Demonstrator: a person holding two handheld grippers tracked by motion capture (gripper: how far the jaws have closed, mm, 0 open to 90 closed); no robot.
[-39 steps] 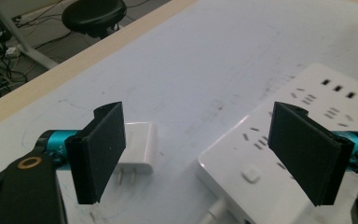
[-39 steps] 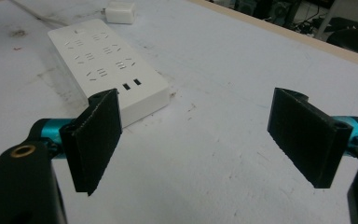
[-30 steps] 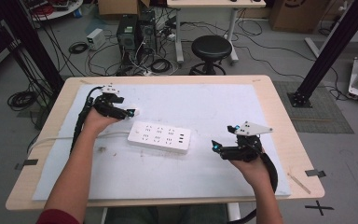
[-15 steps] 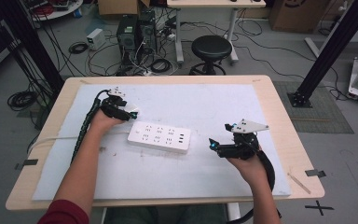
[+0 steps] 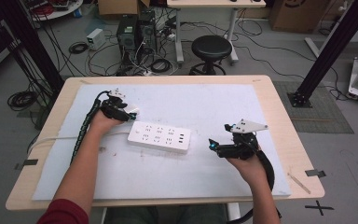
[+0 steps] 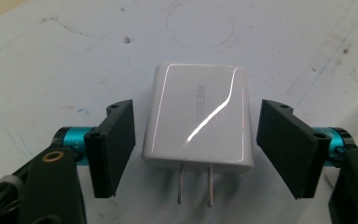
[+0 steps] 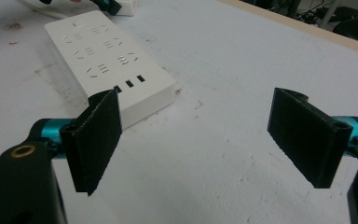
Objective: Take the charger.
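Left forearm stretched forward from the near edge across the white-covered surface (image 5: 261, 107), hand set low just beyond the left end of the power strip (image 5: 159, 137), left tool (image 6: 196, 140) pointing down at a white charger (image 6: 196, 119) that lies flat on the surface, prongs toward the camera; jaws just been closing, now standing narrowly apart on either side of the charger with a thin gap at each flank, not yet pressing. Right forearm also in from the near edge, wrist roughly level, right tool (image 5: 213, 144) well to the right of the strip and aimed toward it, jaws wide apart around nothing.
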